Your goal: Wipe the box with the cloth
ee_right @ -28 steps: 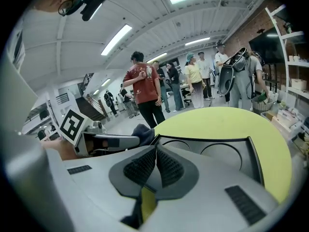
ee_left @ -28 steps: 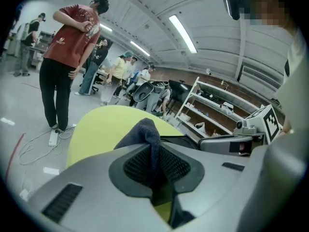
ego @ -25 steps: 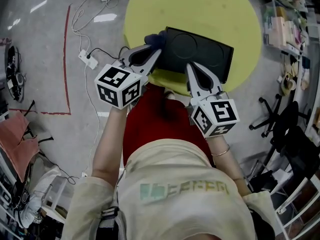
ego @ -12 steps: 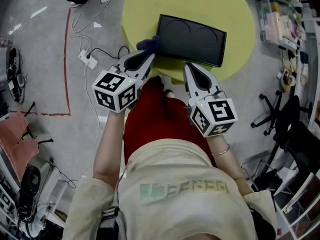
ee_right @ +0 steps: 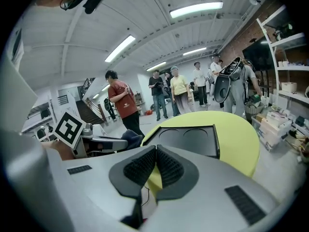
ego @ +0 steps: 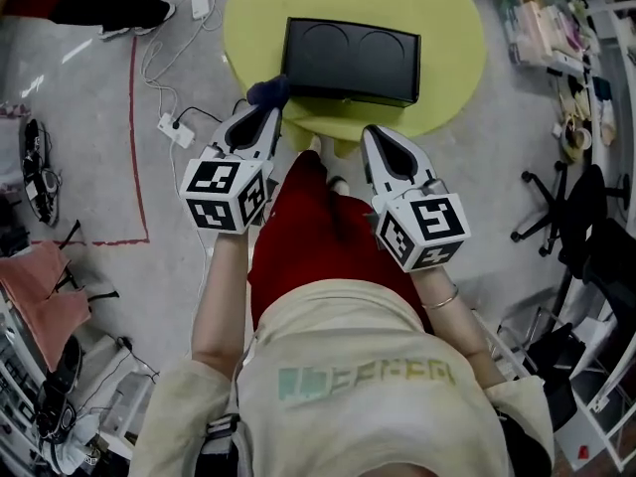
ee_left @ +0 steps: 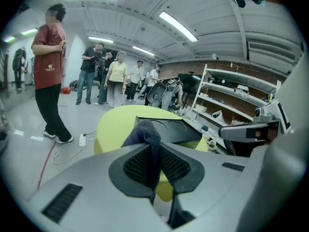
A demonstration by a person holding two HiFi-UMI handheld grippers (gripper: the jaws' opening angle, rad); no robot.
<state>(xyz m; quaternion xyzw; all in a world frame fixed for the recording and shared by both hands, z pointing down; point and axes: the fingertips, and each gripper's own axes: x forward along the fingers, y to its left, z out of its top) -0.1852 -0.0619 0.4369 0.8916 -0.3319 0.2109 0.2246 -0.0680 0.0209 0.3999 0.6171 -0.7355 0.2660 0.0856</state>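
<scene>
Starting on the left: left hand-held gripper [ego: 264, 117] shut tight on the dark blue cloth [ego: 268, 91], with a soft lump of it poking out past the tips. Cloth tip near the lower left corner of the black box [ego: 350, 60], maybe just short of touching; hard to tell from above. Box lying flat on the round yellow counter [ego: 452, 28], close to the near edge, with two round dents [ego: 320, 46] in its top. Long side of the box running left to right, across in front of both grippers. Box up ahead and a little to the right of the cloth.

Over on the right: right hand-held gripper [ego: 378, 139] closed with nothing in it, pads pressed together, hanging by the counter edge and a bit further back from the box. Left one nearer, and the only one with the cloth, so probably the one to do the wiping.

Next move, at a guess: push the cloth forward onto the top and slide it to the right along the long side. Right one maybe handy for keeping the box from sliding.

People [ee_left: 116, 76] standing far behind, well apart from all this.
</scene>
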